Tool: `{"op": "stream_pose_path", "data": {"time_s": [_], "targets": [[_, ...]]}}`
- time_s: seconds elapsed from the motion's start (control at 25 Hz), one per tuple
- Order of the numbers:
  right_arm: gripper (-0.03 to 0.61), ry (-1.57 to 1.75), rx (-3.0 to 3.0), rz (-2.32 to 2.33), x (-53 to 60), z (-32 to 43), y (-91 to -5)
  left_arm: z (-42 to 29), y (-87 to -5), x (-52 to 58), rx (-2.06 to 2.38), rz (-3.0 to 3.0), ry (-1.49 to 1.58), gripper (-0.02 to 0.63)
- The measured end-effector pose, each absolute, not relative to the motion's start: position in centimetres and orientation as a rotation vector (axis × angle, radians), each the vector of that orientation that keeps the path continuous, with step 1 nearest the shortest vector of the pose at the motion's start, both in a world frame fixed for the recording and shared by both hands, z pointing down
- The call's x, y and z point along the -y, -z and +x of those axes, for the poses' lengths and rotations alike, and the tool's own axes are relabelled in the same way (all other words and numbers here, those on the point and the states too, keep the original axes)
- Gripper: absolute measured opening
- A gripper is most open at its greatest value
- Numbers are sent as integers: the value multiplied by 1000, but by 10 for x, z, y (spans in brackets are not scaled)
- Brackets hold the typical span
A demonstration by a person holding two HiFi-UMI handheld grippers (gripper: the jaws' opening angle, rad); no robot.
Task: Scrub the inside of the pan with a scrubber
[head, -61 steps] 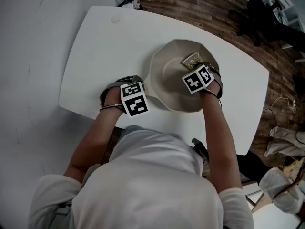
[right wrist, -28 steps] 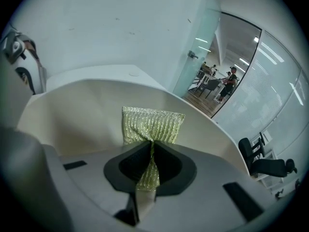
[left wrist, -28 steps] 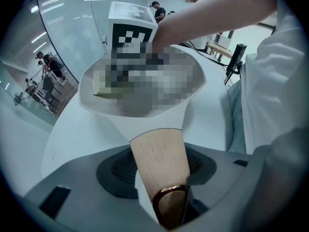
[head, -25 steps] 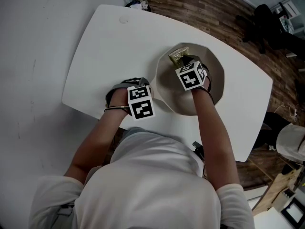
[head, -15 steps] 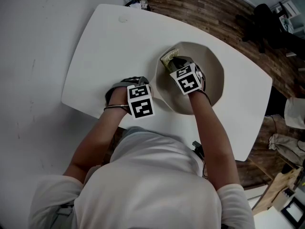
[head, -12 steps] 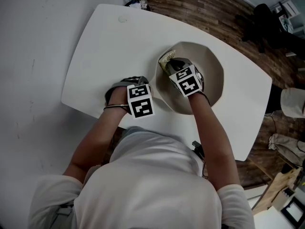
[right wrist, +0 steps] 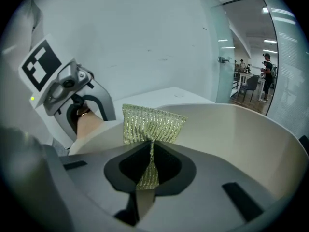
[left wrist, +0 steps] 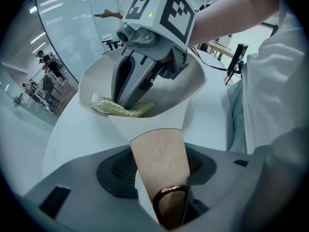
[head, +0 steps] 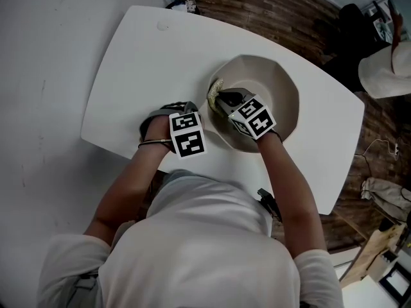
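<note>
I am pinching the scrubber (right wrist: 150,123) in the right gripper (right wrist: 146,170). Its jaws are closing flat on the lower edge of the gold mesh pad, so most of the pad is fanning out free beyond the tips. That is giving me a broad soft face to rub with and, I judge, is keeping the hard jaws off the pan (head: 282,95). In the head view this gripper is reaching from the middle of the frame up and to the left into the bowl, slanting rather than pointing straight down. The pad is lying against the inner wall at the pan's left side, close under the rim. I take the slant to be there so that the pad meets the sloping wall face-on.

The left gripper (left wrist: 161,182) is gripping the handle (left wrist: 158,151). The wooden taper is filling the gap between its jaws, and a copper ring (left wrist: 169,202) is showing at the bottom of that gripper's view. In the head view it is pointing steeply down, left of centre, just beside the pan's left edge. I am bracing the pan here because the rubbing is pushing toward this side, and a loose pan would likely slide or turn on the smooth white table (head: 141,56).

The pan is sitting right of centre on the table, well inside its edges. Its inside is looking pale and even, and I cannot tell whether any dirt remains. I judge the scrubbing to be under way on the left wall.
</note>
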State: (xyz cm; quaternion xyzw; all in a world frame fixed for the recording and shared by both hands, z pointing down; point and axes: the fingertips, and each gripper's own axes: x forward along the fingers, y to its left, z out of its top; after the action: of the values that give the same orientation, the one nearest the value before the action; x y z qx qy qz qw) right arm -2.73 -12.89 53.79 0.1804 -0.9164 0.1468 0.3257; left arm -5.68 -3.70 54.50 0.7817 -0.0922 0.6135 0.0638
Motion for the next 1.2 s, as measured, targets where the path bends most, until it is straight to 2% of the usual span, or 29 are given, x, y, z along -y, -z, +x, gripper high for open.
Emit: {"op": "stream_pose_path", "data": {"time_s": [0.6, 1.2], "targets": [[34, -528, 2452, 70, 71, -24, -528, -56, -545, 36, 334, 2346, -1831, 231], [32, -631, 2264, -224, 23, 11, -529, -58, -545, 35, 400, 2315, -1803, 225]]}}
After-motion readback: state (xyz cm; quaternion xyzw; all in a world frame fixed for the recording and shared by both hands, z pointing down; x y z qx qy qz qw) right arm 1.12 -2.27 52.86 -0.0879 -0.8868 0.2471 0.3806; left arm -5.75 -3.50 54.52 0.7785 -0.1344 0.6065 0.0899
